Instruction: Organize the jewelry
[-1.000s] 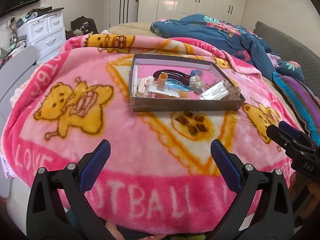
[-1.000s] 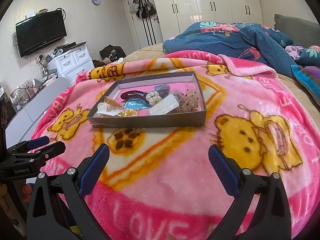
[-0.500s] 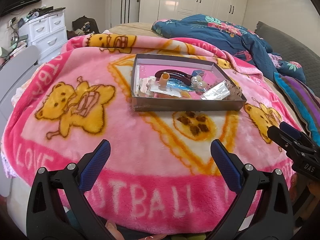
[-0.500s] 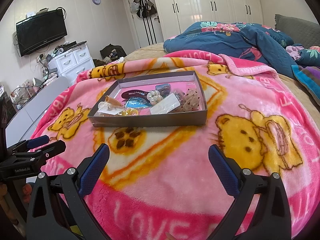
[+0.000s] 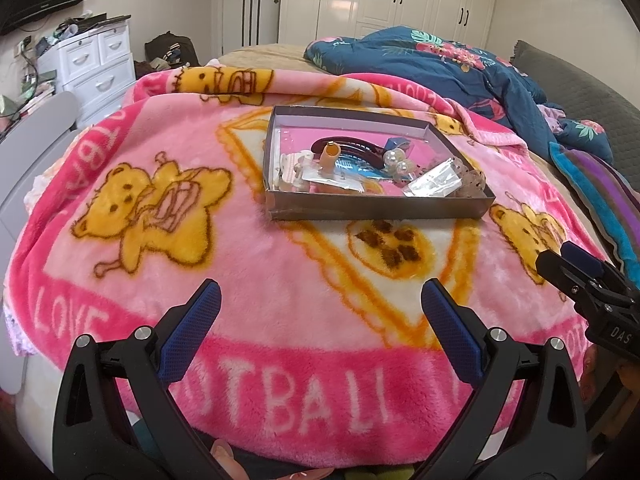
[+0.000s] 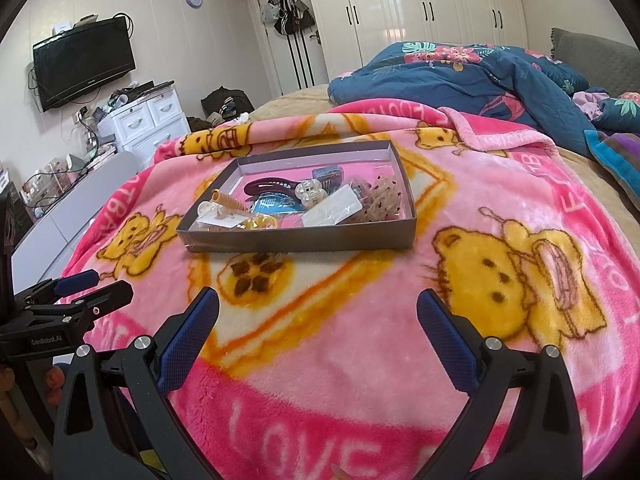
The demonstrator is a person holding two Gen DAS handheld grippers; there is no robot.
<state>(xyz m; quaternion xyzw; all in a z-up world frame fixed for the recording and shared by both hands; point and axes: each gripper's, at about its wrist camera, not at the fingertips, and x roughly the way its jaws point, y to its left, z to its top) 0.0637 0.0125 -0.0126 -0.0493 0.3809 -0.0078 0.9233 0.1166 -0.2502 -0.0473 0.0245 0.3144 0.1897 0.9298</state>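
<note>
A shallow grey box (image 5: 372, 210) (image 6: 296, 238) sits on a pink bear-print blanket (image 5: 168, 280) (image 6: 360, 360) on the bed. It holds a dark red hair clip (image 5: 348, 146) (image 6: 266, 186), pearl pieces (image 5: 396, 162) (image 6: 310, 194), an orange clip (image 5: 330, 156) (image 6: 228, 202), clear packets (image 5: 432, 180) (image 6: 334, 210) and a brown dotted piece (image 5: 472, 182) (image 6: 384, 200). My left gripper (image 5: 320, 312) is open and empty, well short of the box. My right gripper (image 6: 318, 316) is open and empty, also short of the box.
A blue floral duvet (image 5: 460, 64) (image 6: 480, 76) lies behind the box. A striped cushion (image 5: 600, 196) is at the right. White drawers (image 5: 96, 68) (image 6: 148, 120) stand left of the bed. A TV (image 6: 84, 64) hangs on the wall.
Both views have shifted slightly; the box sits a little lower in each frame. Both grippers stay open and empty.
</note>
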